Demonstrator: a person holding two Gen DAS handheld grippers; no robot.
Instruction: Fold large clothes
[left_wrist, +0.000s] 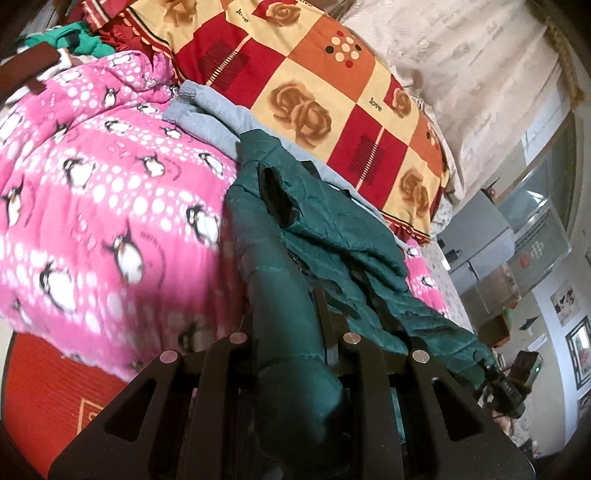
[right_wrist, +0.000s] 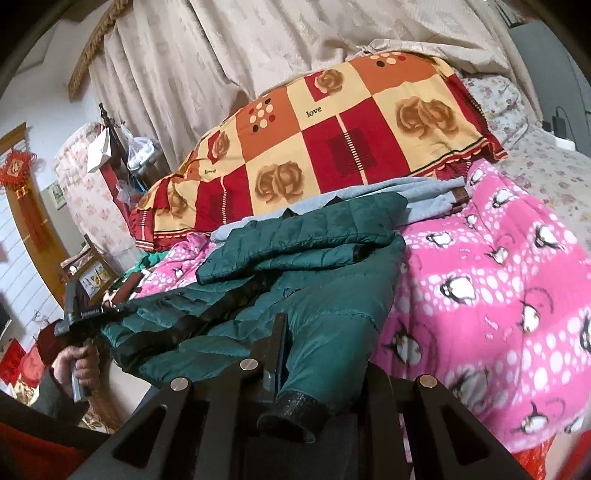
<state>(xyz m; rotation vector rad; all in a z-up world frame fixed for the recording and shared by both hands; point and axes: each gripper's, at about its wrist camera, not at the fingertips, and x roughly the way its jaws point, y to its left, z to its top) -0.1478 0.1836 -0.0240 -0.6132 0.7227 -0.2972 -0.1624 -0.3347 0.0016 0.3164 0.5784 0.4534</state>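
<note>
The jacket (left_wrist: 325, 251), a dark green quilted one, lies on the pink penguin blanket (left_wrist: 92, 206) on the bed, with its near end lifted toward me and the rest trailing back over a folded grey garment (left_wrist: 210, 114) by the red-and-yellow checked quilt (left_wrist: 314, 81). I go from my left side to my right.

My left gripper (left_wrist: 291, 332) is clenched on a sleeve (left_wrist: 280, 295): the padded tube runs up between the jaws and bulges out below them, so the grip sits partway along the sleeve, not at its end. I hold it there, I judge, so the sleeve comes with me instead of dragging when the body is turned over.

Between the two grips the hem hangs slack and creased, with the dark zip edge (right_wrist: 177, 332) showing, which tells me the front is not yet laid flat.

My right gripper (right_wrist: 295, 350) is clamped on the other sleeve just above its black knit cuff (right_wrist: 295, 410), which droops below the jaws. Holding near the cuff gives me the sleeve's whole length to swing across.

With both sleeves pinched, I can spread the jacket wide and carry it onto the open stretch of blanket; the fold itself is still to be made. The slippery shell may slide out of a thin pinch.
</note>
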